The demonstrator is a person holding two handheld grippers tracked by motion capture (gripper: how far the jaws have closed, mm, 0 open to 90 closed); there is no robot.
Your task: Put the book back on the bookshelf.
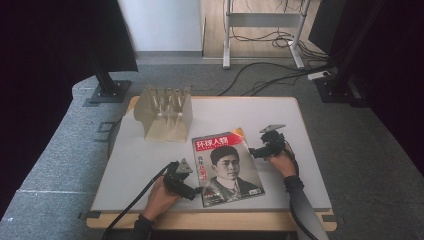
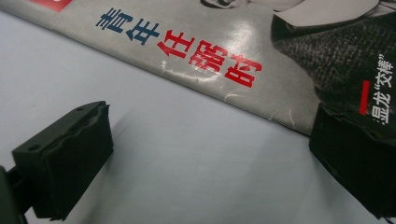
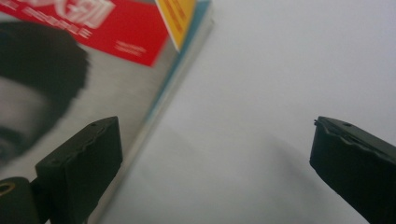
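Observation:
A magazine (image 1: 227, 169) with a red title band and a black-and-white portrait lies flat on the white table (image 1: 135, 155), near the front edge. My left gripper (image 1: 196, 191) is open at the magazine's lower left edge; in the left gripper view (image 2: 210, 154) one jaw hangs over the bare table and the other over the cover's (image 2: 243, 51) edge. My right gripper (image 1: 251, 151) is open at the magazine's right edge; in the right gripper view (image 3: 215, 158) one jaw hangs over the cover (image 3: 93, 88), the other over the table. Nothing is held.
A beige wooden rack (image 1: 165, 112) with upright dividers stands at the table's back left. Beyond the table are black stands (image 1: 107, 82), a white frame (image 1: 262, 30) and cables (image 1: 280, 75) on grey carpet.

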